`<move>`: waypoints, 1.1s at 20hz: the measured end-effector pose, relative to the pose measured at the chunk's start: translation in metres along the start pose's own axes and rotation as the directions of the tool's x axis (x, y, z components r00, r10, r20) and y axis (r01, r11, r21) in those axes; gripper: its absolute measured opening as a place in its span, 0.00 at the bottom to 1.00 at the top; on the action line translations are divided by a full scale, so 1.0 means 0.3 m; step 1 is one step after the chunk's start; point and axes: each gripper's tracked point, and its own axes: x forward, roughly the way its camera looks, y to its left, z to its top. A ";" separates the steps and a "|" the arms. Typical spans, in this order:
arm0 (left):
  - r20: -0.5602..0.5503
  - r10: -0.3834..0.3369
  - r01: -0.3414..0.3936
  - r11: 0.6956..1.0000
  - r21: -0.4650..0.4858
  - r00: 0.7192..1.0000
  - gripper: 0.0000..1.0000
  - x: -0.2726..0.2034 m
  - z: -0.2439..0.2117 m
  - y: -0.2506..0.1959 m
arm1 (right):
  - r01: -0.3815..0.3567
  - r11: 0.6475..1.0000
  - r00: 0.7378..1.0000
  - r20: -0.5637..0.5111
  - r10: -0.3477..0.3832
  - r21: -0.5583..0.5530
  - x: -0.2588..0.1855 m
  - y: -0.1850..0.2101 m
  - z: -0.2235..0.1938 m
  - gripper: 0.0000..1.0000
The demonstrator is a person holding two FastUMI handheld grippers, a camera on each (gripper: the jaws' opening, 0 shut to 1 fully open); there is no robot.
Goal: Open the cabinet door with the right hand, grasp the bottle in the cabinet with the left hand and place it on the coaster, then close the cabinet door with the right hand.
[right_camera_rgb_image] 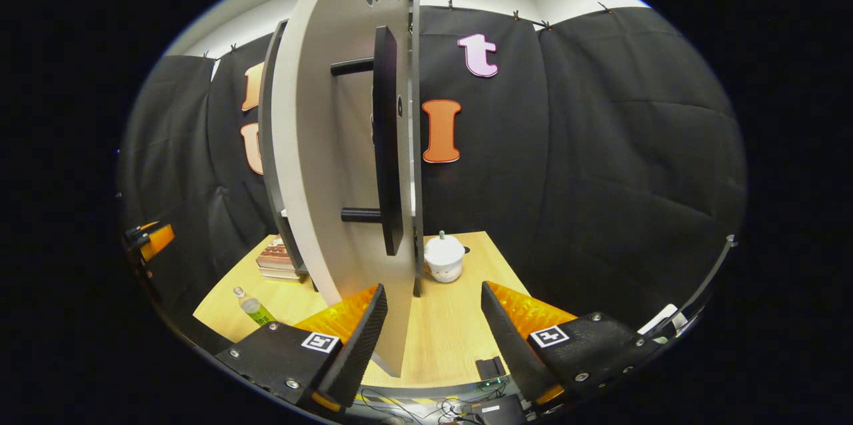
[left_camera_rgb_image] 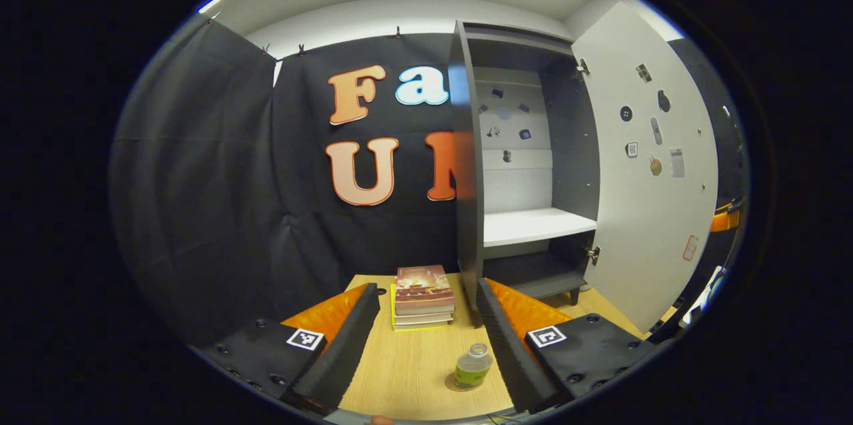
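The bottle (left_camera_rgb_image: 472, 366), clear with a green label, stands upright on a round brown coaster (left_camera_rgb_image: 457, 384) on the wooden table. My left gripper (left_camera_rgb_image: 426, 290) is open above it, with the bottle between its fingers, close to the right one and untouched. The grey cabinet (left_camera_rgb_image: 466, 165) is open and its white shelf (left_camera_rgb_image: 533, 225) is bare. The white door (left_camera_rgb_image: 650, 165) is swung out to the right. In the right gripper view the door's edge (right_camera_rgb_image: 400, 265) and black bar handle (right_camera_rgb_image: 388, 138) are right in front. My right gripper (right_camera_rgb_image: 434, 292) is open, with the door's lower edge between its fingers.
A stack of books (left_camera_rgb_image: 423, 296) lies on the table (left_camera_rgb_image: 413, 358) left of the cabinet. A white lidded pot (right_camera_rgb_image: 444, 257) stands beyond the door. The bottle (right_camera_rgb_image: 253, 306) and the left gripper (right_camera_rgb_image: 150, 238) show at the far left. Cables and small devices (right_camera_rgb_image: 493, 372) sit at the table's near edge.
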 end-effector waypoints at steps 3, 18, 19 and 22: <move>0.023 -0.038 0.040 0.994 -0.106 0.999 0.95 -0.005 0.088 0.016 | 0.005 1.000 1.000 0.003 -0.005 0.001 -0.007 0.021 -0.002 0.89; 0.158 0.053 -0.054 0.999 -0.001 0.986 0.96 -0.012 0.442 0.320 | -0.072 0.997 0.997 0.016 0.072 0.019 0.037 0.285 0.006 0.89; 0.162 0.064 -0.066 0.998 0.004 0.985 0.96 -0.012 0.452 0.343 | -0.079 0.997 0.997 0.019 0.079 0.021 0.046 0.310 0.009 0.89; 0.169 0.091 -0.091 0.996 -0.007 0.981 0.96 -0.011 0.476 0.404 | -0.096 0.994 0.995 0.038 0.094 0.042 0.090 0.378 0.026 0.89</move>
